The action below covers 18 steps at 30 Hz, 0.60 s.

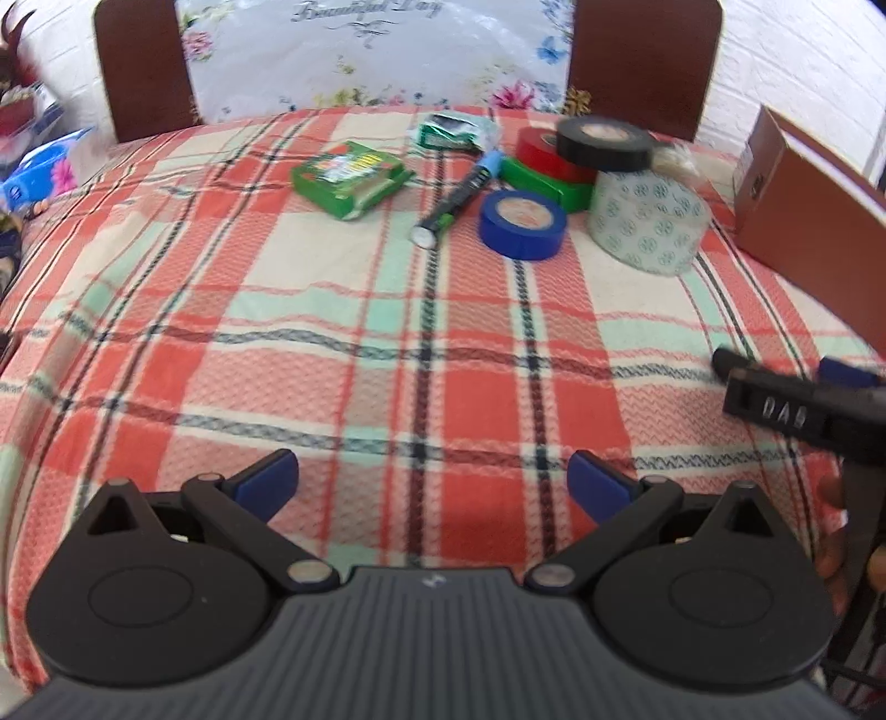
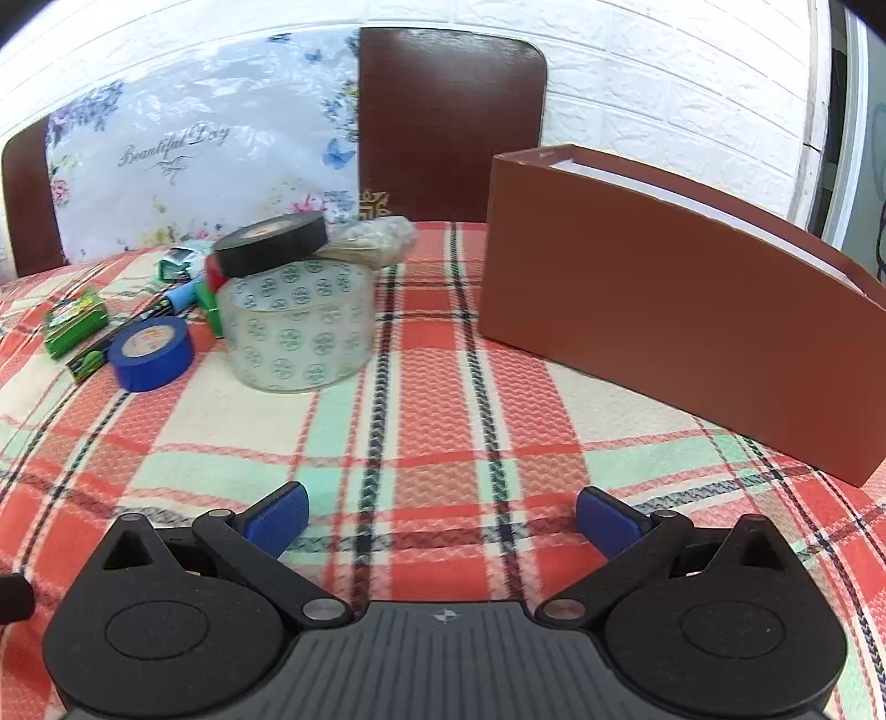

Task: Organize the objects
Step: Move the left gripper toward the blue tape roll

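Observation:
Tape rolls lie at the far side of the plaid table: a blue roll point(image 1: 522, 224) point(image 2: 150, 354), a wide clear roll with green print point(image 1: 648, 221) point(image 2: 299, 327), a black roll point(image 1: 603, 143) point(image 2: 271, 242) resting on a red roll point(image 1: 545, 155), and a green block point(image 1: 545, 183). A marker point(image 1: 454, 202), a green box point(image 1: 351, 177) point(image 2: 75, 321) and a small green packet point(image 1: 448, 130) lie to their left. A brown open box point(image 1: 803, 216) point(image 2: 664, 310) stands at the right. My left gripper point(image 1: 432, 482) is open and empty over bare cloth. My right gripper point(image 2: 440, 518) is open and empty, near the brown box.
Two brown chair backs point(image 1: 141, 66) point(image 2: 451, 122) and a floral plastic sheet point(image 1: 365, 50) stand behind the table against a white brick wall. A crumpled clear bag point(image 2: 376, 238) lies behind the tapes. The right gripper's body point(image 1: 803, 404) shows at the left wrist view's right edge.

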Motion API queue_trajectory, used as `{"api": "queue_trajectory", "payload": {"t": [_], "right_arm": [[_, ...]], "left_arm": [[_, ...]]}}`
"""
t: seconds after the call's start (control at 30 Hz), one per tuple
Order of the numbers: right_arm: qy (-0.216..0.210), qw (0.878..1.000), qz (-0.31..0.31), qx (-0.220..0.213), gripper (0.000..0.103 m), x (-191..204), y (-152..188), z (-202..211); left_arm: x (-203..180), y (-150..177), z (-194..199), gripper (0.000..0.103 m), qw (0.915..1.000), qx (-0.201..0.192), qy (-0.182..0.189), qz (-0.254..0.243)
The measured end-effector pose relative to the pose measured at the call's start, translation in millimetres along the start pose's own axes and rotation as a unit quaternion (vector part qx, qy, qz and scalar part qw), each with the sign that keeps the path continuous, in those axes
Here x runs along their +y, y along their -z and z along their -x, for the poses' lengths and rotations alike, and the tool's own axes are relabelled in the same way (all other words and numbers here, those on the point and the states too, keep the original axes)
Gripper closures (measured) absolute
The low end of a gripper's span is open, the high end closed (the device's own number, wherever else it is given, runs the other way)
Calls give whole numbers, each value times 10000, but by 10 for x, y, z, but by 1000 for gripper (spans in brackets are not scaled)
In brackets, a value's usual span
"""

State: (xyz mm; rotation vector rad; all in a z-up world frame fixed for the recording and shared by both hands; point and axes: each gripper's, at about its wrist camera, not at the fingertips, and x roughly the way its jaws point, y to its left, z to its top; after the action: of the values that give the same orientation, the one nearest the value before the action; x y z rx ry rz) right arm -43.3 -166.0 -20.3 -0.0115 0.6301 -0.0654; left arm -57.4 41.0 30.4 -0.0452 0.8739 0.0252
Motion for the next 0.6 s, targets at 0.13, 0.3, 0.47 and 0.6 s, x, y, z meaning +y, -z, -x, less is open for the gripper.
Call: {"api": "queue_trajectory", "payload": {"t": [0.13,0.3,0.47,0.6], "right_arm": [[-233,9995,202,-17,1,147,2,38],[-413,9975,567,-46,1,398,-7,59],[-441,9969,650,-67,1,521,-7,74],[-445,9968,654,-85,1,578,13,92]], "left_arm": [[139,-39,85,0,9998,-40,10,203],[277,-51,102,0,9994,-71,-20,338],[402,-35,85,0,9989,-79,-56,459],[464,-22,60,0,9987,-63,-64,511]]}}
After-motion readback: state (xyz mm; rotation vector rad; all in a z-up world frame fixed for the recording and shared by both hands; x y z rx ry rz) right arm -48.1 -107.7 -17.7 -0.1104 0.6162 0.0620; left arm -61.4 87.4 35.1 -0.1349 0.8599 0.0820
